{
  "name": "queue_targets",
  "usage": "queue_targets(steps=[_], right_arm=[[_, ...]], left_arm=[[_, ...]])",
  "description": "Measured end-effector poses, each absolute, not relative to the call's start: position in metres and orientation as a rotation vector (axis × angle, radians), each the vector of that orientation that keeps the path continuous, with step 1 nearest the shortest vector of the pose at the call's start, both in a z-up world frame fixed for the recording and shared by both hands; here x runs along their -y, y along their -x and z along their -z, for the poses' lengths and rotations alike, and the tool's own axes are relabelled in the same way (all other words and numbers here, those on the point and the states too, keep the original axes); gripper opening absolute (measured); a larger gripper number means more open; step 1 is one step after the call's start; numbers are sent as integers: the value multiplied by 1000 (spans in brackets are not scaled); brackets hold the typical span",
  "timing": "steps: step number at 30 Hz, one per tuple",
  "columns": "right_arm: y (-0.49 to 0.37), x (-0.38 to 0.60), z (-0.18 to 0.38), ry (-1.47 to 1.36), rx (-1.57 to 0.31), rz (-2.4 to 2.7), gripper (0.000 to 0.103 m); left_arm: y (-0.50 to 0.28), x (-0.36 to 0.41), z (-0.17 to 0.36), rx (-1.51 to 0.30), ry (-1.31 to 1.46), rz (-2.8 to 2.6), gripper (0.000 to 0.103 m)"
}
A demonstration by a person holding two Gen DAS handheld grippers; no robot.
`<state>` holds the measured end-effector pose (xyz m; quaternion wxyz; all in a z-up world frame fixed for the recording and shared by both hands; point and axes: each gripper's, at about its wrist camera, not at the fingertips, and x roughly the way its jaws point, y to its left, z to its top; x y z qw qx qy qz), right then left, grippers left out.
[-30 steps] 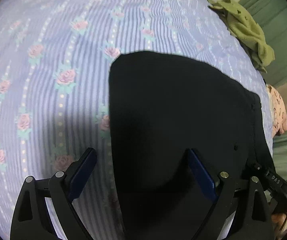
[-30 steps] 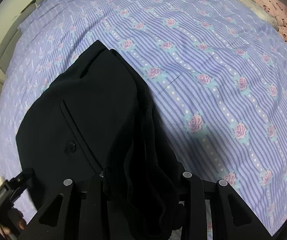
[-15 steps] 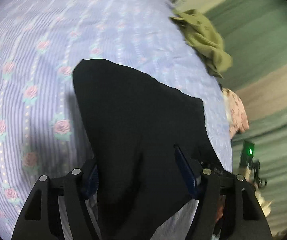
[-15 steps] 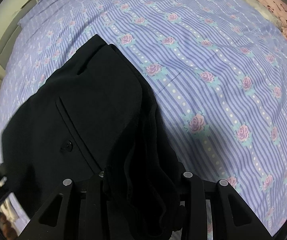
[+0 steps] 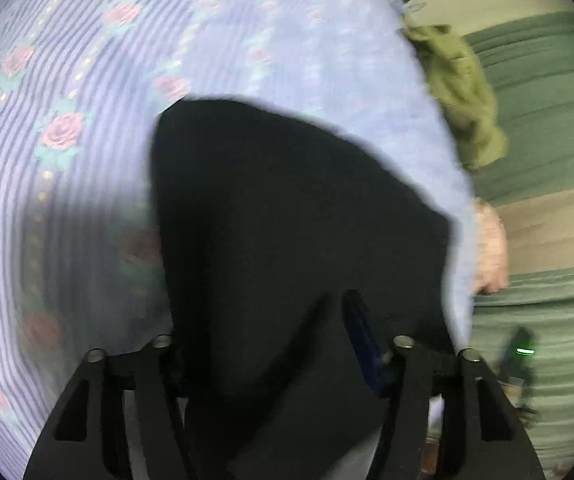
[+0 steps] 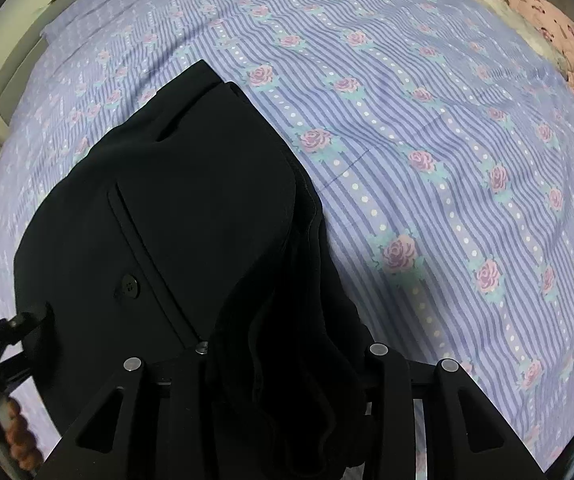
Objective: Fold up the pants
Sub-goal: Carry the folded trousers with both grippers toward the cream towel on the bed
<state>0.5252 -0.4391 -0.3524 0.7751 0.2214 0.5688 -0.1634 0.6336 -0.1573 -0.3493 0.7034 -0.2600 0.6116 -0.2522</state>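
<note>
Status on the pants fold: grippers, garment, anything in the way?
Left gripper has just been closing, pants between its jaws. Right gripper shut on bunched pants. Pants partly folded on the sheet. Nothing in the way.

Each handheld gripper was matte black plastic. The left gripper [image 5: 271, 344] had two broad finger arms with long slot cut-outs, silver round pins at the joints, and a dark blue pad [image 5: 361, 332] lining the inside of one finger. The right gripper [image 6: 287, 376] had the same black arms, triangular cut-outs and four silver pins. In the right wrist view, the other gripper's black frame showed at the left edge, with fingers of a hand [image 6: 19, 436] wrapped round its handle.
</note>
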Motion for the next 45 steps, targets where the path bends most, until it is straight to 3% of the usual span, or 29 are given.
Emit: queue_targets(steps=[4,8,12,15,16,24,35,45], right_arm=[[-524,442,353,-497,-1228,338,37],[-521,447,355,-531,-1223,329,38],[-524,440,354,-479,-1224,338,38],[-522,445,353,-529,-1217,331,38],[-520,446,350,-537,-1210,321,36],[-503,443,297,-507,-1127,215,28],[-442,388,179,-340,-973,56,28],[-371,305,124,-286,-917,47,28]], left_arm=[[-616,169,318,-1258,495,727,58],[-638,164,358,-1365,498,542,55],[-646,166,379,-1418,482,472,41],[-640,172,359,-1410,406,470,21],[-637,175,349,-1394,374,478,19],[-598,178,269,-1213,171,482,18],[-517,115,168,-1028,146,418,18],[-444,41,123,-981,141,423,18]])
